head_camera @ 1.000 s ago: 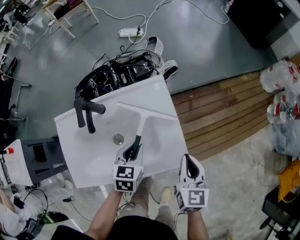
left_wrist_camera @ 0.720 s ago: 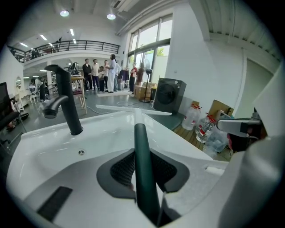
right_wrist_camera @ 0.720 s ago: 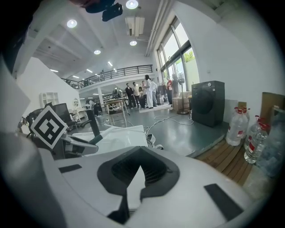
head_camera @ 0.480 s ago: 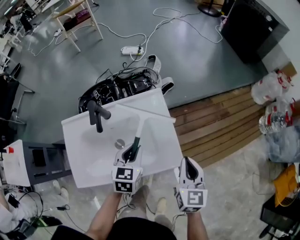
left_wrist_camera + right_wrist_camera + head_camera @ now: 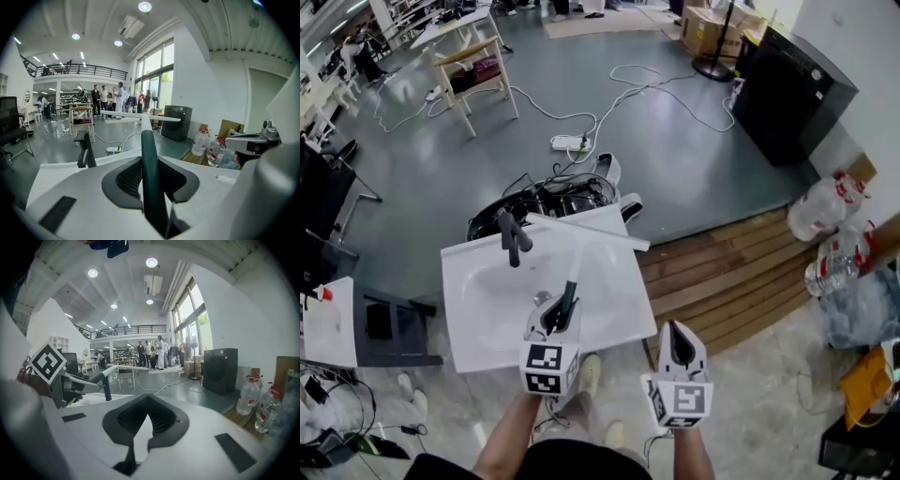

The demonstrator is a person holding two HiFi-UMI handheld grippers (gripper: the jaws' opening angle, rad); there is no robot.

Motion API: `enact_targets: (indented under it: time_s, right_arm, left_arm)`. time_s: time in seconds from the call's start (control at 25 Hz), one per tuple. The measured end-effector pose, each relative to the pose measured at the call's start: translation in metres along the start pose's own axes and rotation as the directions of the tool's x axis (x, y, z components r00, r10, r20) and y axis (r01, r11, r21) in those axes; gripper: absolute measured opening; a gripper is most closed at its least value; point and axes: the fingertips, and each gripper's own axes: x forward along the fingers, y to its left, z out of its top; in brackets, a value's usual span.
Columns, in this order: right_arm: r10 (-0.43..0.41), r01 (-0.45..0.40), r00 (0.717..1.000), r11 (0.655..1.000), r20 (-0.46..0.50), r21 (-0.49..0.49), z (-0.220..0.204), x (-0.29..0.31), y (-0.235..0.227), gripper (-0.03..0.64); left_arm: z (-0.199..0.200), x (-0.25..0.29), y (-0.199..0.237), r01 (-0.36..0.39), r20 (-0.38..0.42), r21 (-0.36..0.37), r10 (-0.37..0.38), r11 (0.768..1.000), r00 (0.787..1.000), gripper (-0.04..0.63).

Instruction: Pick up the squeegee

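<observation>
The squeegee (image 5: 573, 270) has a dark green handle, a white neck and a long white blade (image 5: 591, 232). My left gripper (image 5: 563, 302) is shut on the handle and holds the tool in the air above the white sink (image 5: 487, 328). In the left gripper view the handle (image 5: 150, 178) runs up between the pads to the level blade (image 5: 140, 116). My right gripper (image 5: 674, 332) hangs to the right of the sink, shut with nothing in it; in its own view the jaw tips (image 5: 149, 414) meet. The left gripper's marker cube (image 5: 47, 363) shows at that view's left.
A black faucet (image 5: 514, 239) stands at the sink's far side. Behind the sink lies a bag of cables (image 5: 553, 199) and a power strip (image 5: 567, 142). Wooden planks (image 5: 722, 272), water bottles (image 5: 830, 211) and a black cabinet (image 5: 792, 89) are to the right; a wooden chair (image 5: 473, 66) is at far left.
Both grippers have risen, and the squeegee has come up with the left one. The sink looks smaller and farther below, and more of the floor shows.
</observation>
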Motion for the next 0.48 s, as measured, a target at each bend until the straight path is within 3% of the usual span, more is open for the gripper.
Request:
enact_targets:
  time_s: [0.24, 0.48]
  right_arm:
    - [0.02, -0.018, 0.999, 0.999, 0.047, -0.034, 0.027, -0.04, 0.008, -0.003]
    - [0.055, -0.048, 0.991, 0.997, 0.119, -0.059, 0.04, -0.08, 0.02, -0.002]
  left_arm:
    - [0.028, -0.051, -0.014, -0.027, 0.091, 0.006, 0.026, 1.0, 0.996, 0.084]
    - [0.031, -0.106, -0.03, -0.057, 0.143, 0.017, 0.055, 0.998, 0.988, 0.084]
